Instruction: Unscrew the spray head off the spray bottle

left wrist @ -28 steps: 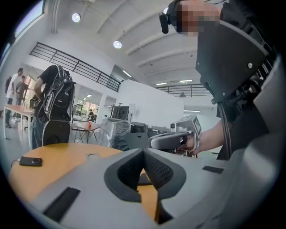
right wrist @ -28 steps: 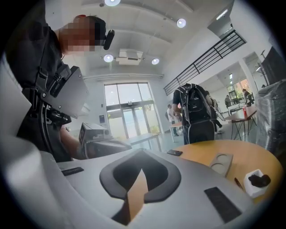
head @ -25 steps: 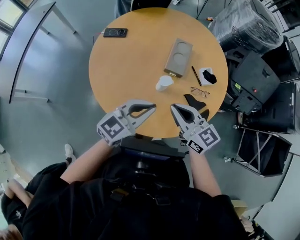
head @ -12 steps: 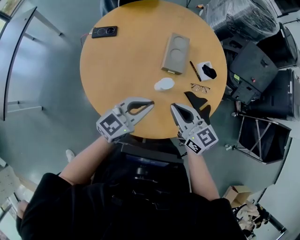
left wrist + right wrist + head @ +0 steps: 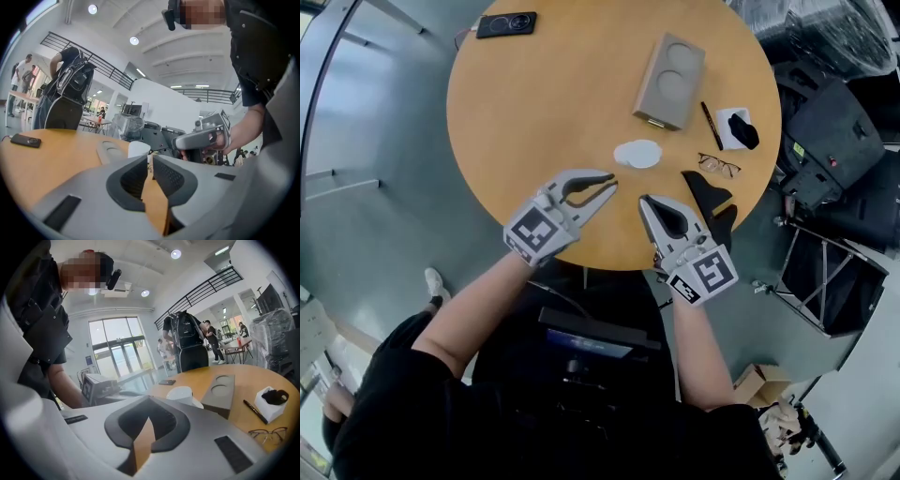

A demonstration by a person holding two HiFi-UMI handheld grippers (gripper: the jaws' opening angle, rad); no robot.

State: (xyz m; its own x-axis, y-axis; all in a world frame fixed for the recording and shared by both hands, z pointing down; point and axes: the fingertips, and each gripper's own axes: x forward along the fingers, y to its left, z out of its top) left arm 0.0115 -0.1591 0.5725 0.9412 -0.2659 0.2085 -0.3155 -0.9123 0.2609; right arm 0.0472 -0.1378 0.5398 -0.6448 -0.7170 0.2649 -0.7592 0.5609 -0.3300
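Observation:
A small white rounded object (image 5: 637, 153) lies on the round wooden table (image 5: 534, 112); I cannot make out a spray head on it. It also shows beyond the jaws in the left gripper view (image 5: 138, 149) and the right gripper view (image 5: 183, 394). My left gripper (image 5: 614, 186) hovers over the table's near edge, a short way before the white object. Its jaws (image 5: 150, 157) have just been opening to a narrow gap, with nothing between them. My right gripper (image 5: 642, 200) is beside it, shut and empty, tips meeting (image 5: 149, 397).
On the table lie a grey cardboard cup tray (image 5: 671, 82), a black phone (image 5: 506, 23), a pen (image 5: 711, 126), glasses (image 5: 719, 165), a white box with a black item (image 5: 738, 129) and a black object (image 5: 708, 192) at the edge. Black cases (image 5: 834, 122) crowd the right.
Both grippers have come down and forward over the table's near edge, closer to the white object. The left jaws have parted slightly; the right stay shut.

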